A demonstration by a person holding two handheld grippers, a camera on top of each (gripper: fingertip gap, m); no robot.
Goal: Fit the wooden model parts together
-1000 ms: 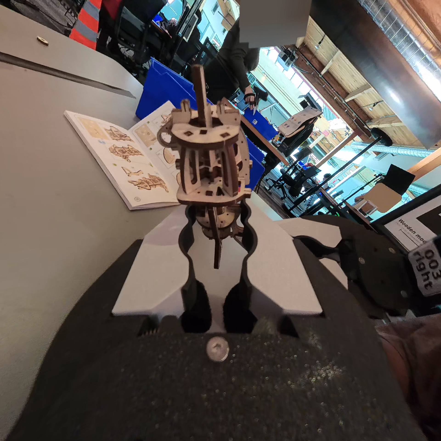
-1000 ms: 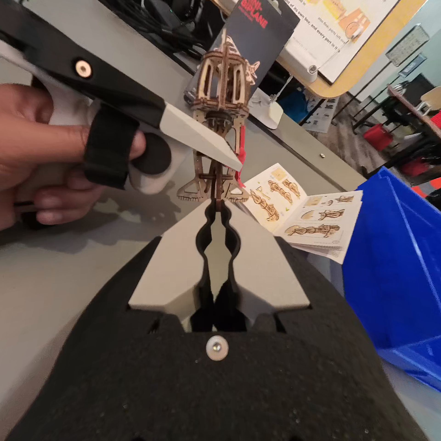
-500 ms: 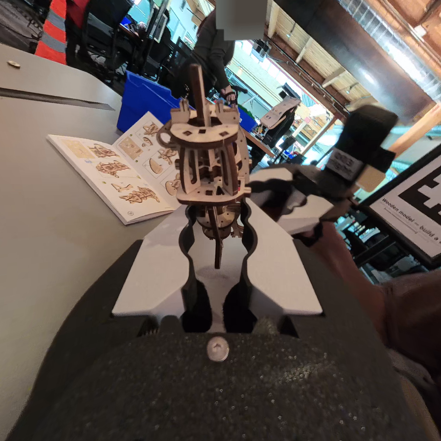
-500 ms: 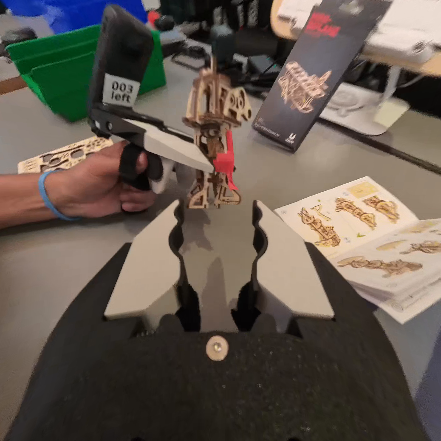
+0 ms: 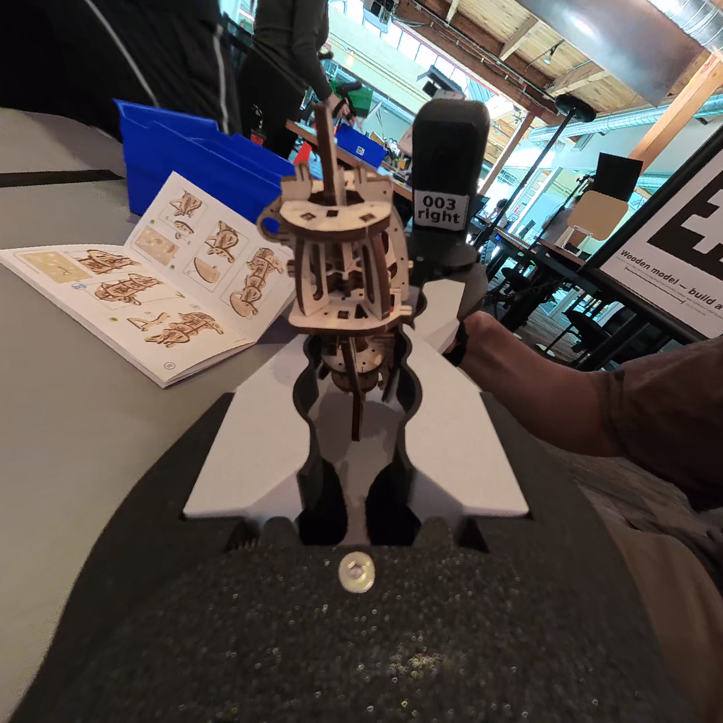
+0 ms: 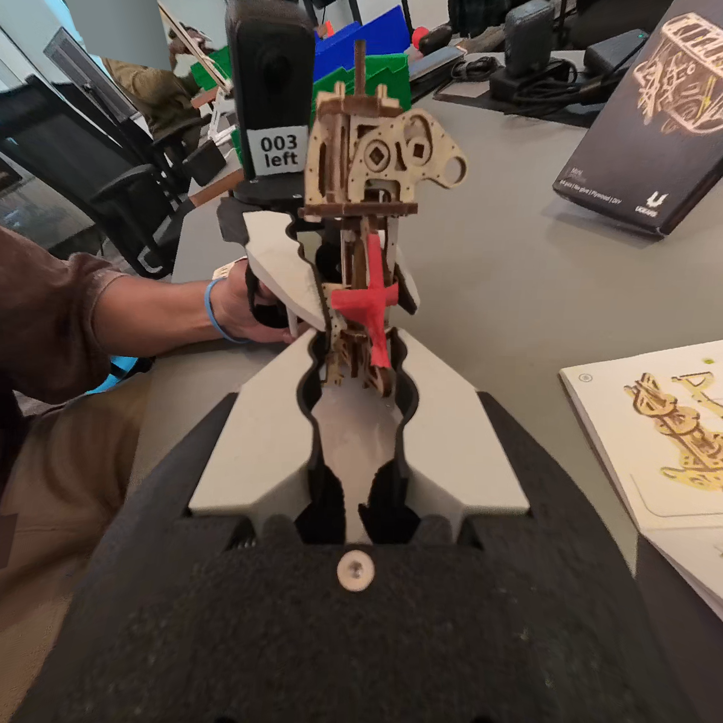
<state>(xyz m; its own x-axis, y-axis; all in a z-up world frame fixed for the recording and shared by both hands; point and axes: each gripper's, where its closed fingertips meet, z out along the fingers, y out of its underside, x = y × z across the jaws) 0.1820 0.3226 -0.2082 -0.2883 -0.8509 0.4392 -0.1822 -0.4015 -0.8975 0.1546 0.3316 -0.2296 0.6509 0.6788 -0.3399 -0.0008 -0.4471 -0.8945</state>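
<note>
On my left, the booklet lies open on the table, blue bins behind it. Centre now: my left claw is clamped on the model, fingers pinching the lower stem just under the bottom disc, and the model stands upright, lifted clear of the table, a dark spindle poking out top and bottom. This thing looks feather-light, I'd say, but brittle: thin laser-cut ply, open ribs, little tabs that would snap under a sideways squeeze. So I judge the safe holds are the flat discs and the solid stem, never the curved ribs. From the other side, my right claw has its fingers set either side of the model's foot, right by the red part. The fingers sit close around the foot, but whether they're really gripping it or just hugging it, I can't tell. That red part looks like softer plastic, probably more forgiving than the ply, though it's thin, so I'd go at it with gentle pressure, straight along the stem. Far right, the dark box stands on the table, and the booklet's edge peeks in.
</note>
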